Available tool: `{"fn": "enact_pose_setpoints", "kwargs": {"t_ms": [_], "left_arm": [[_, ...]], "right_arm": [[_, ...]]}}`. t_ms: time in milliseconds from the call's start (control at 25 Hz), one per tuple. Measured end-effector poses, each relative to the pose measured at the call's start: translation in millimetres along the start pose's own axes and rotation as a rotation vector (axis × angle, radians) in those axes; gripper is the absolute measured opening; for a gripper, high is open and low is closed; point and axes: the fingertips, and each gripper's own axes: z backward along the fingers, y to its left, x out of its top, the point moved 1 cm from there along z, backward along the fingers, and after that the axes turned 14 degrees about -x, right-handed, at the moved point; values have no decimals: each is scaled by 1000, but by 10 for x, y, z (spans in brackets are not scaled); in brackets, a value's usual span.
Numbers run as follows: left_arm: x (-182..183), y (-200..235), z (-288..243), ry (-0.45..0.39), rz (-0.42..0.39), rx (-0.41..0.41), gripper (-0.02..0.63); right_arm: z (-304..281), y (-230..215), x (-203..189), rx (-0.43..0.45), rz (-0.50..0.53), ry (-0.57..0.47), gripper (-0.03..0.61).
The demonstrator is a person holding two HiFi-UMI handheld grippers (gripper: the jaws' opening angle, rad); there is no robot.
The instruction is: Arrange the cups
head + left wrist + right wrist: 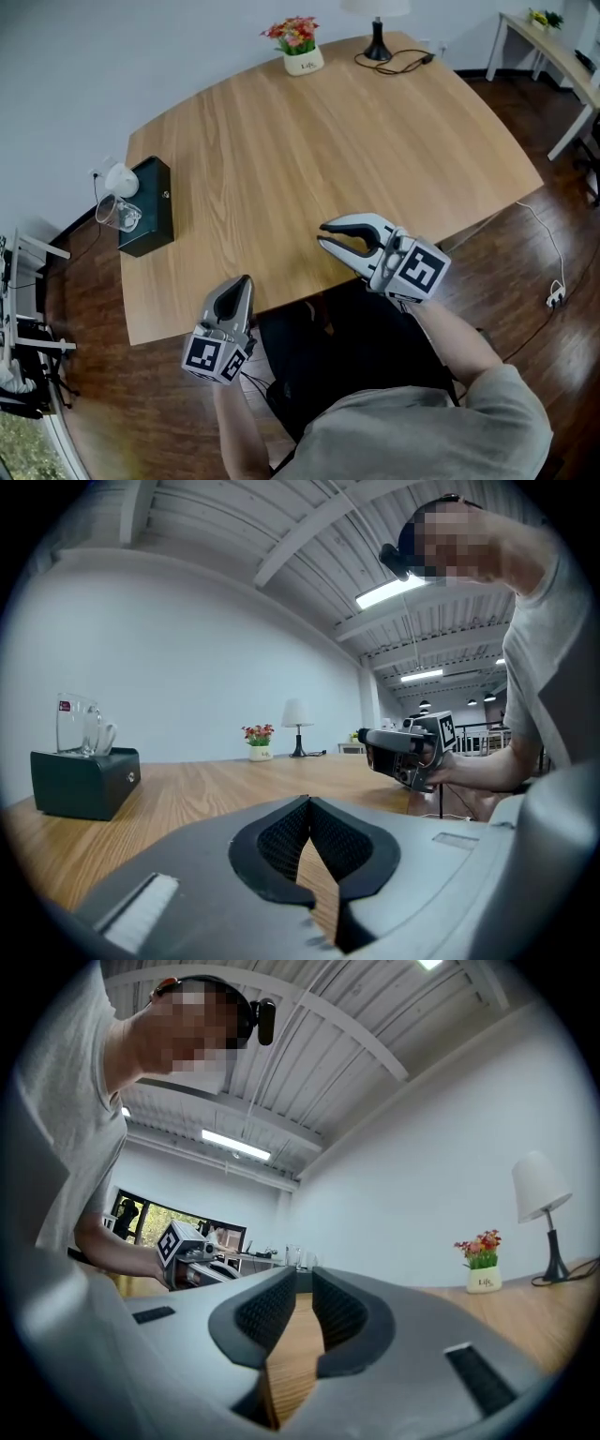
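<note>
A clear glass cup (117,214) and a white cup (120,178) sit at a dark green box (148,206) on the table's left edge. In the left gripper view the glass cup (80,726) stands on top of that box (84,782). My left gripper (246,280) hovers at the table's near edge, well right of the box, its jaws closed together and empty (307,801). My right gripper (323,235) is over the near edge further right, pointing left toward the other, shut with nothing between its pads (300,1274).
The wooden table (309,150) has a small flower pot (302,45) and a lamp base (377,47) with a black cable at the far edge. A white side table (548,47) stands on the dark floor at the right.
</note>
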Motion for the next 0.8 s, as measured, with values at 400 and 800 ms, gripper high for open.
{"fn": "enact_pose_setpoints", "kwargs": {"t_ms": [400,800], "left_arm": [[-49,28,4,5,6,12,5],[-105,153,-100,53,49,12,5]], "right_arm": [[5,-59,-36,-21,-26,-4,52],[212,-433,-69,-126,-57,-1,52]]}}
